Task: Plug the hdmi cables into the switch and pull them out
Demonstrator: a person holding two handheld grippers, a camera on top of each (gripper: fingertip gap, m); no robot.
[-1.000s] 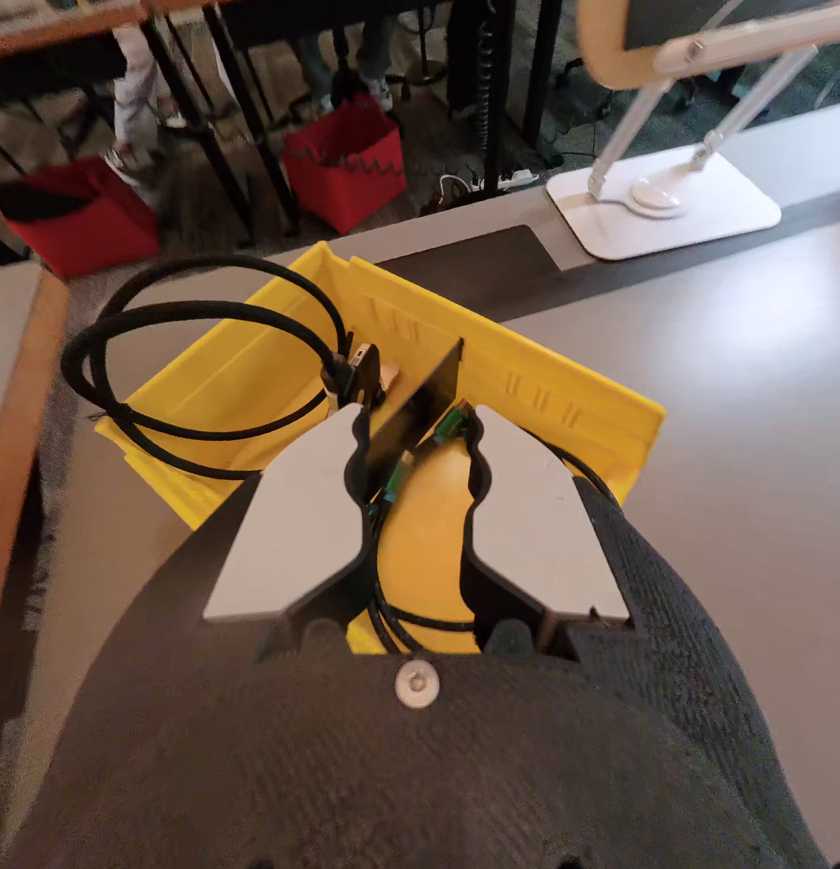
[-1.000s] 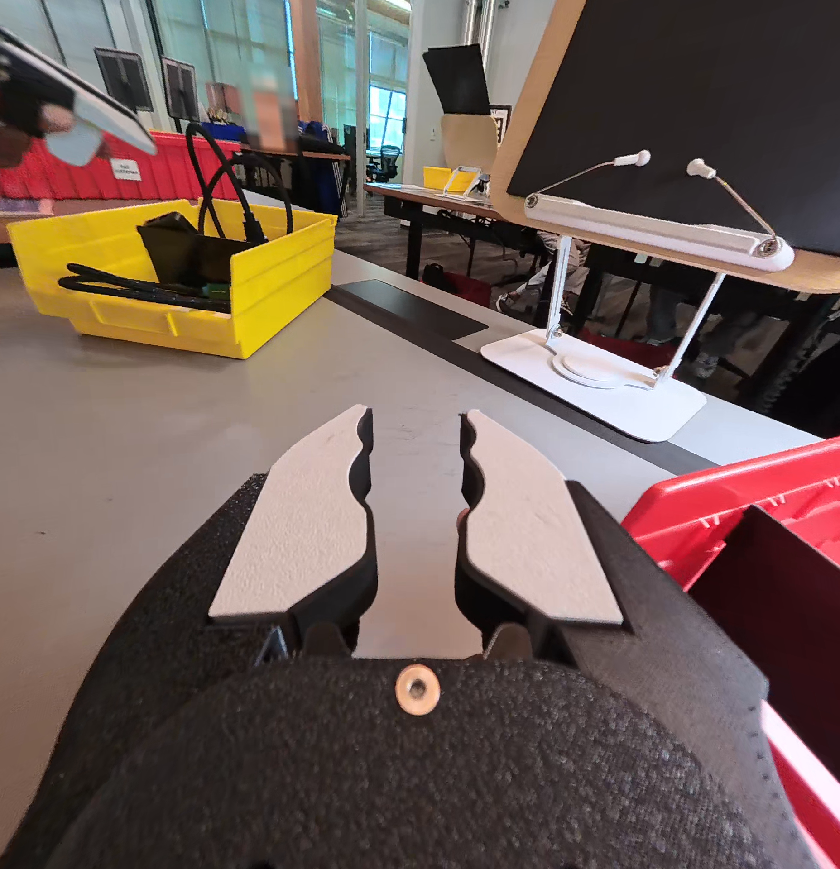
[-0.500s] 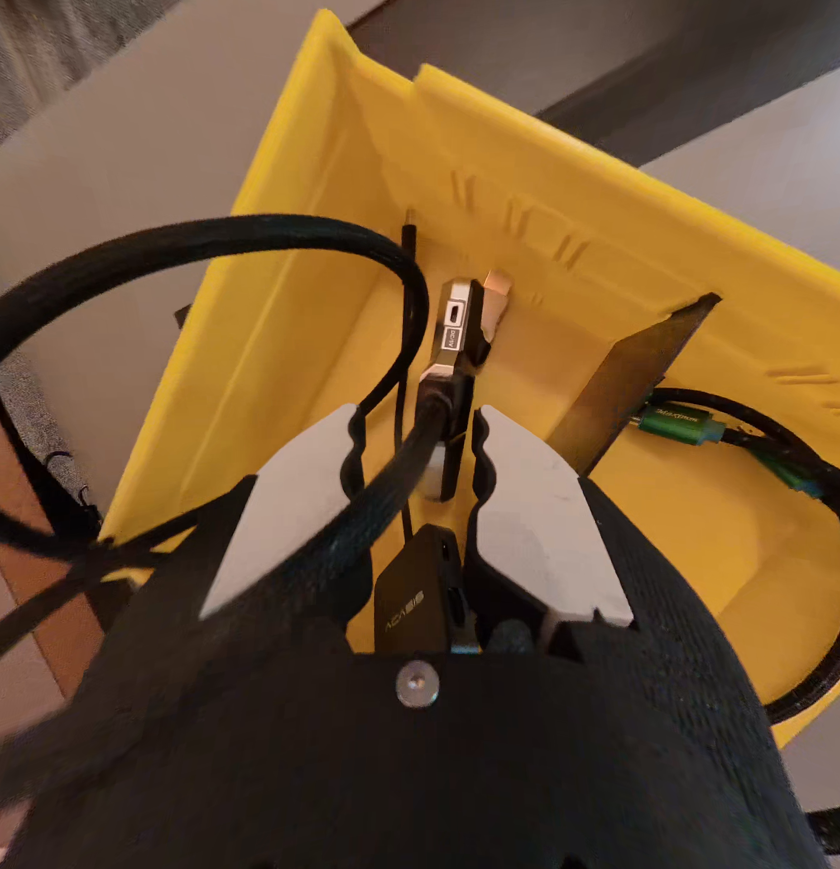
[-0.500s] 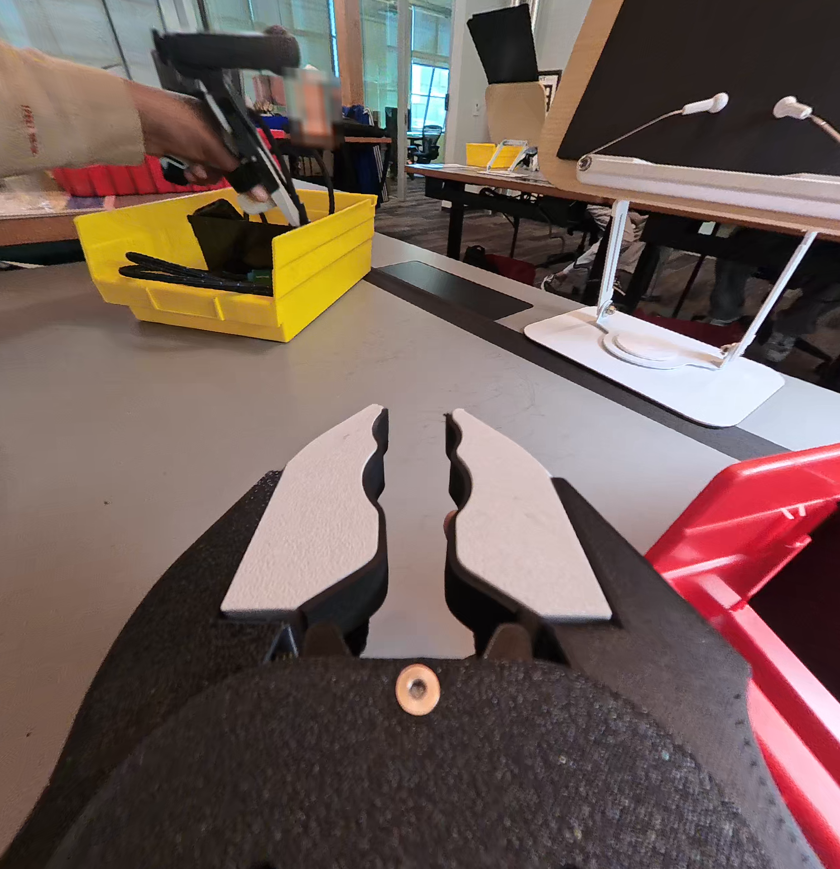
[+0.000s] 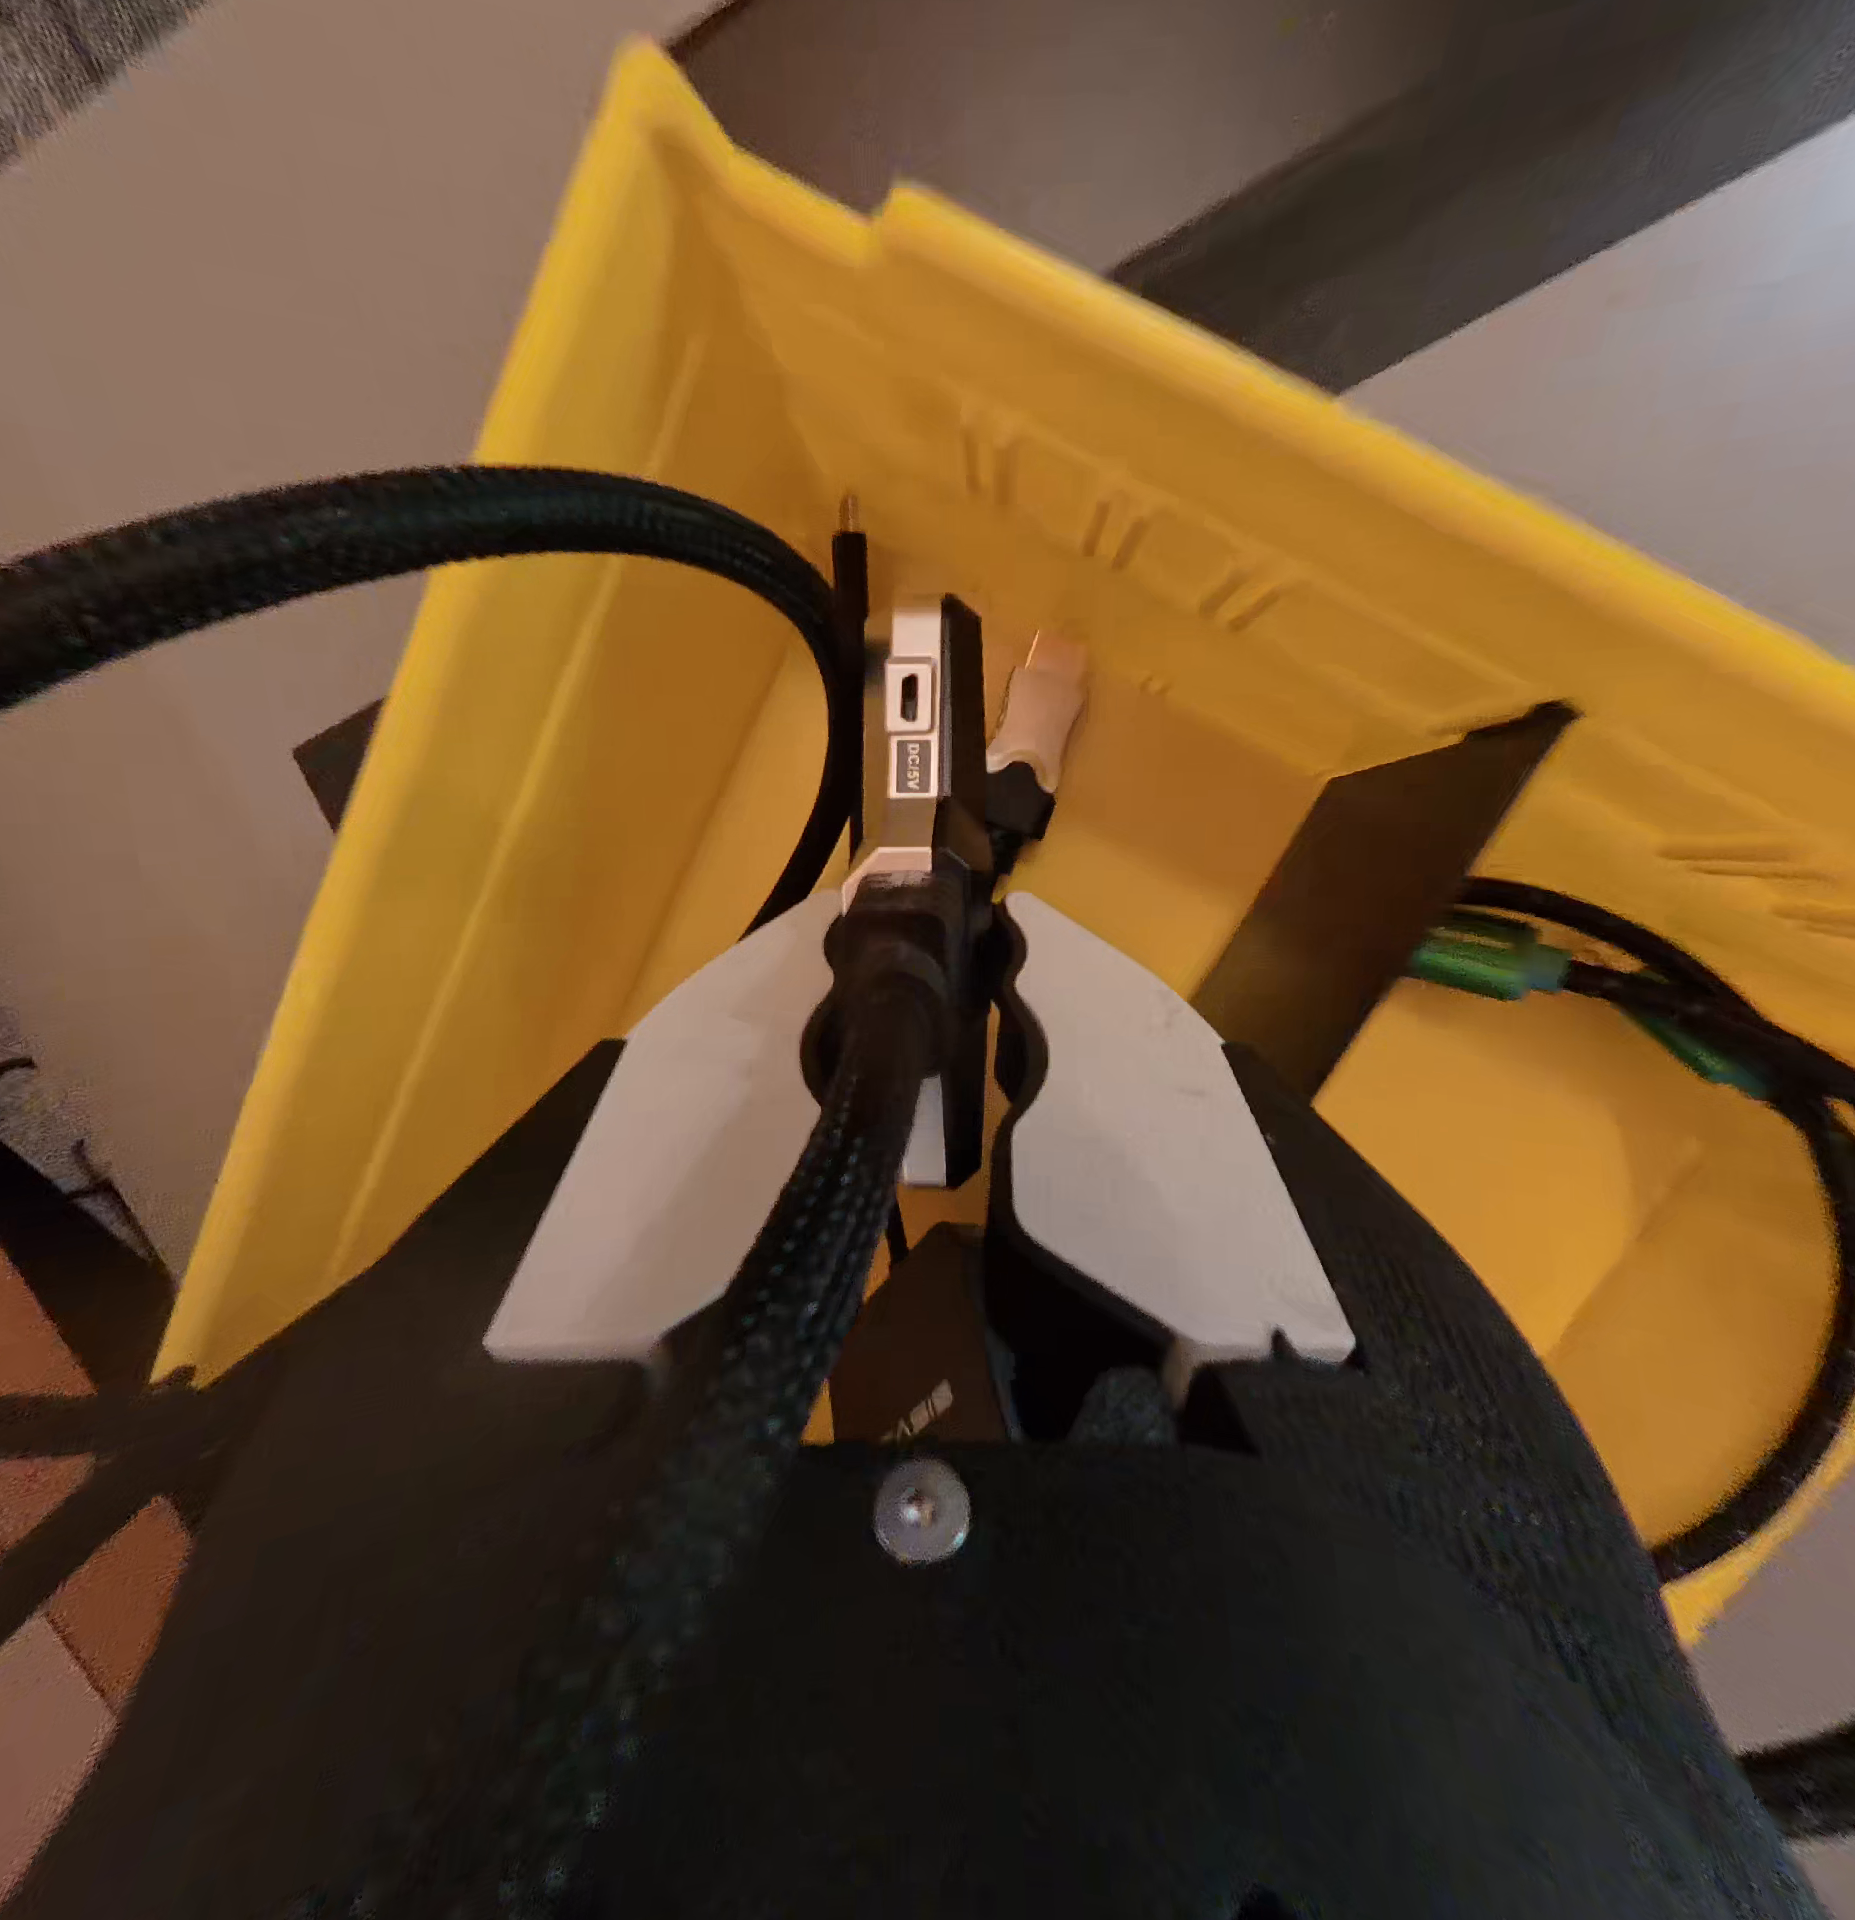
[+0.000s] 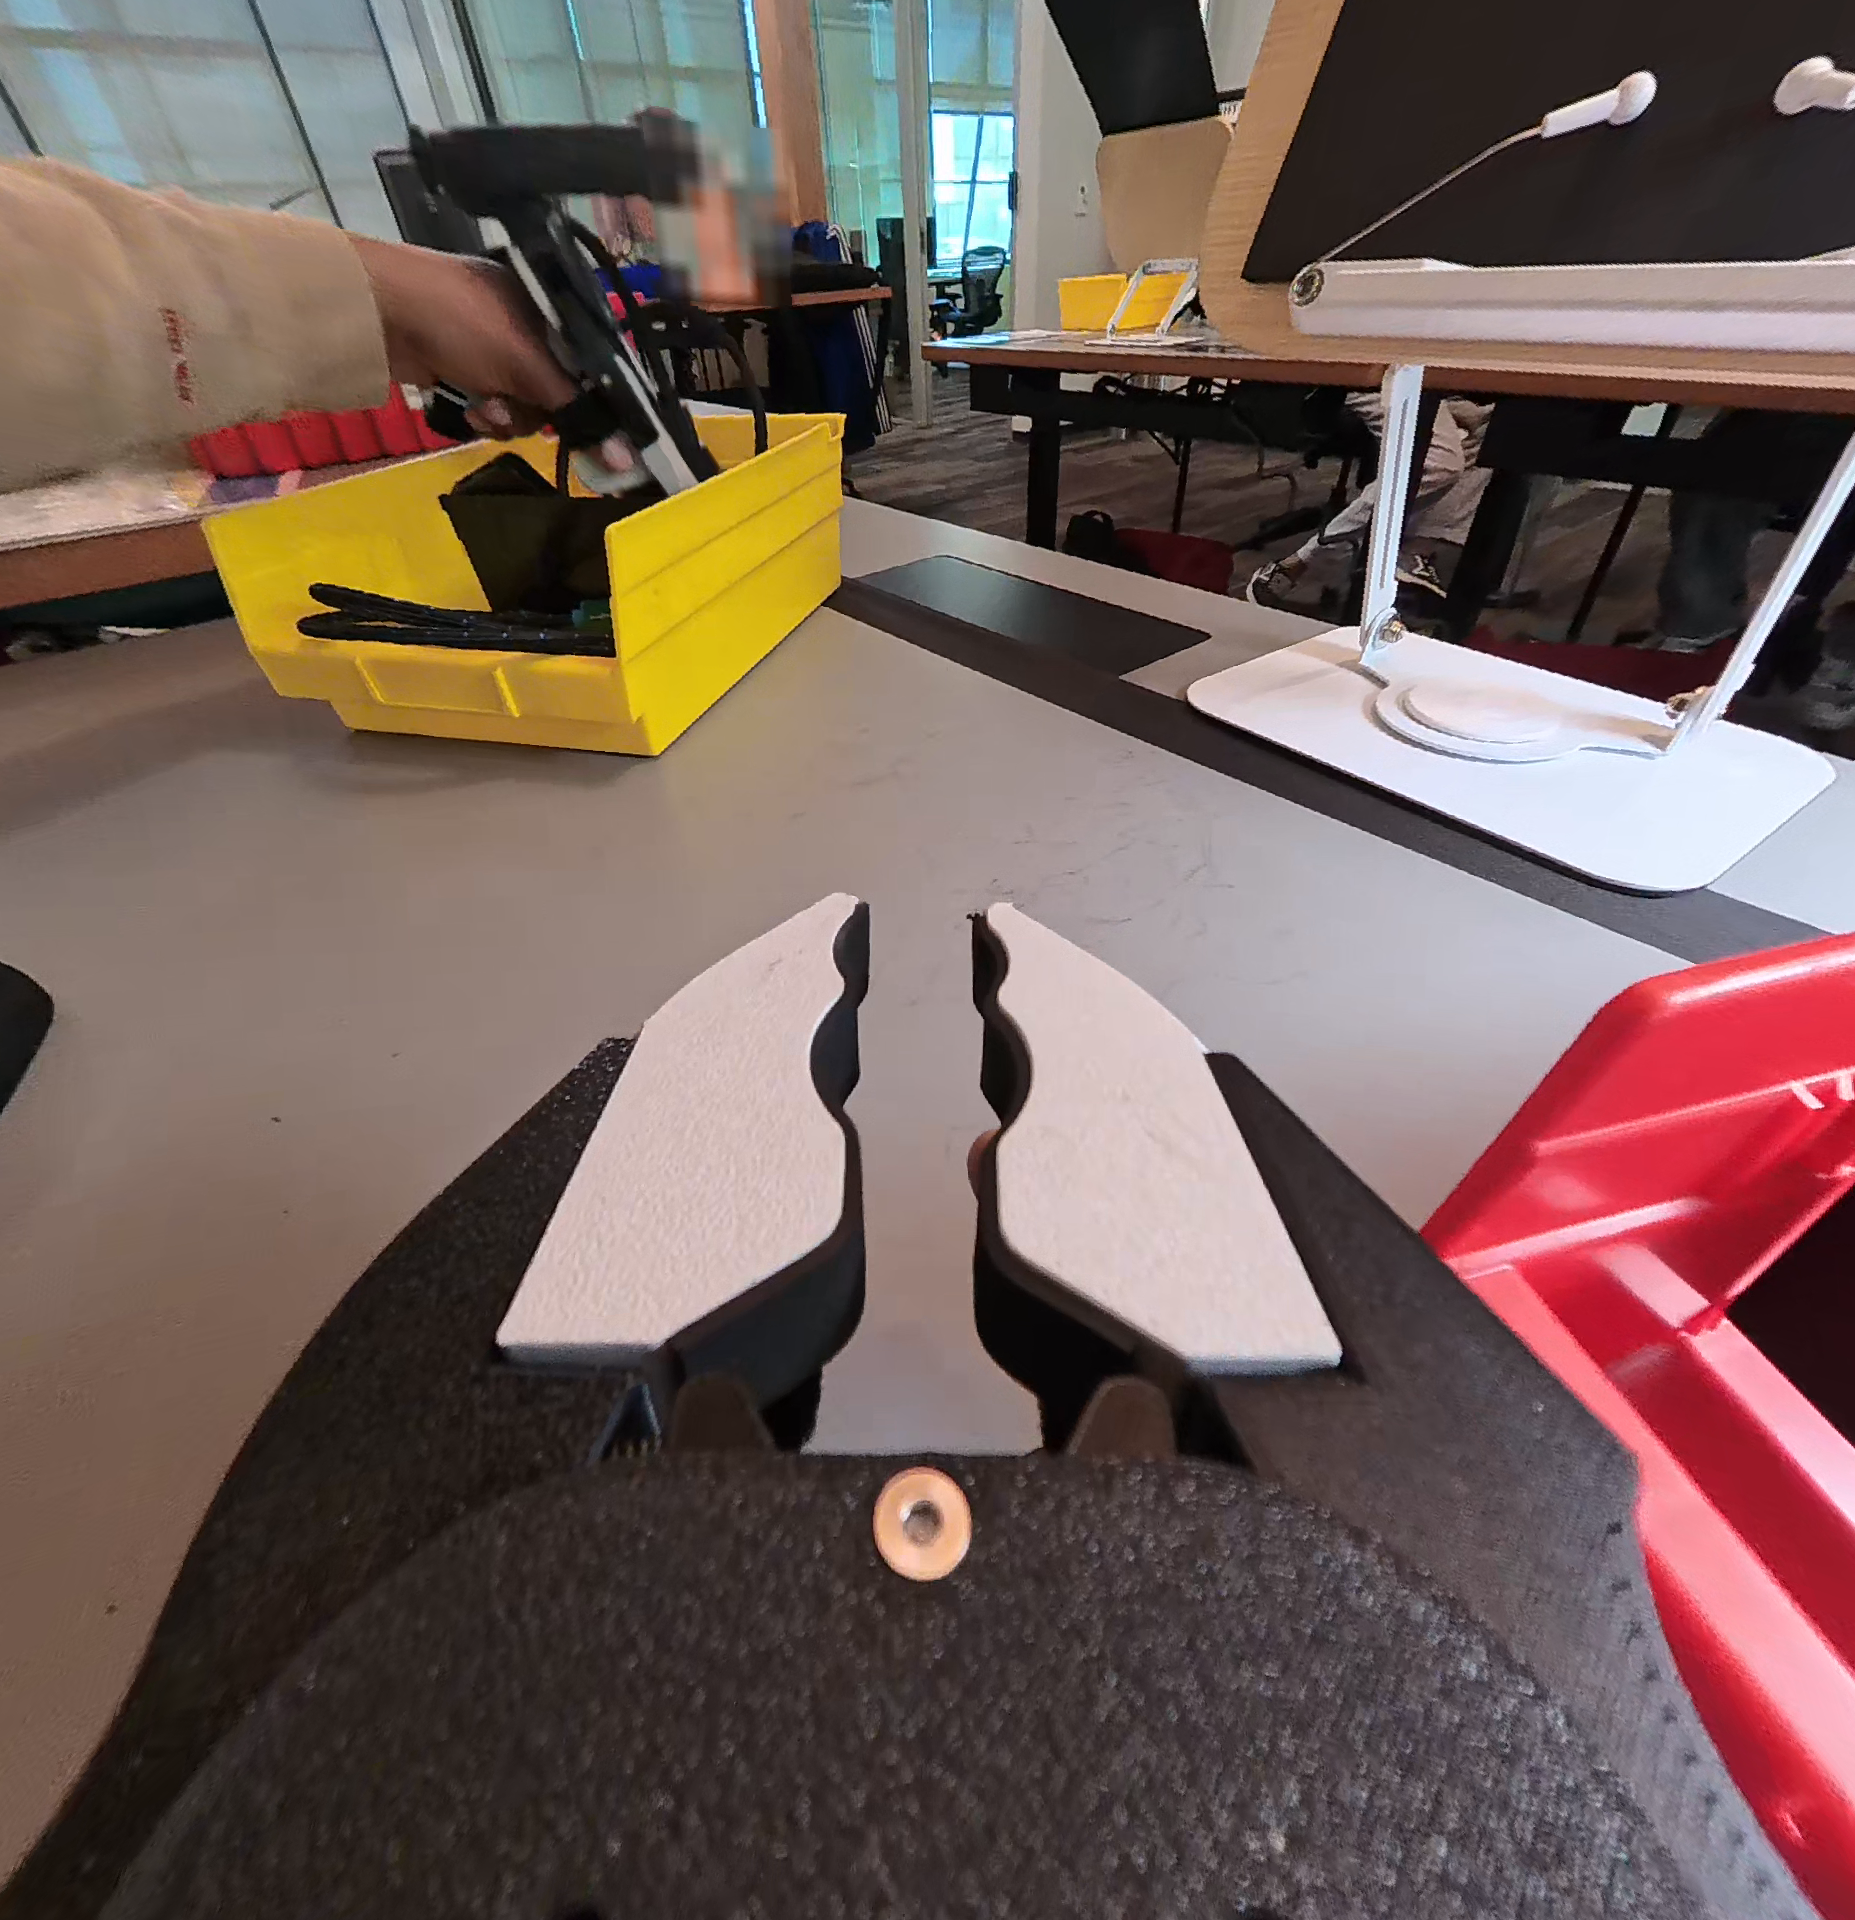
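Grey-padded fingers of the left tool [image 5: 918, 914] are closed on the switch [image 5: 928, 790] — a thin silver-and-black box standing on edge inside the yellow bin [image 5: 1110, 499], with a braided black hdmi cable [image 5: 403, 540] plugged into its near end and looping out over the bin wall. That cable hides part of the contact. A black divider [image 5: 1370, 883] splits the bin; green-ended cables [image 5: 1484, 961] lie beyond it, partly cut off. The right tool [image 6: 918, 914] hangs above the grey tabletop [image 6: 383, 883] with its fingers slightly apart — empty. A red bin [image 6: 1681, 1195] sits beside it, cropped by the edge.
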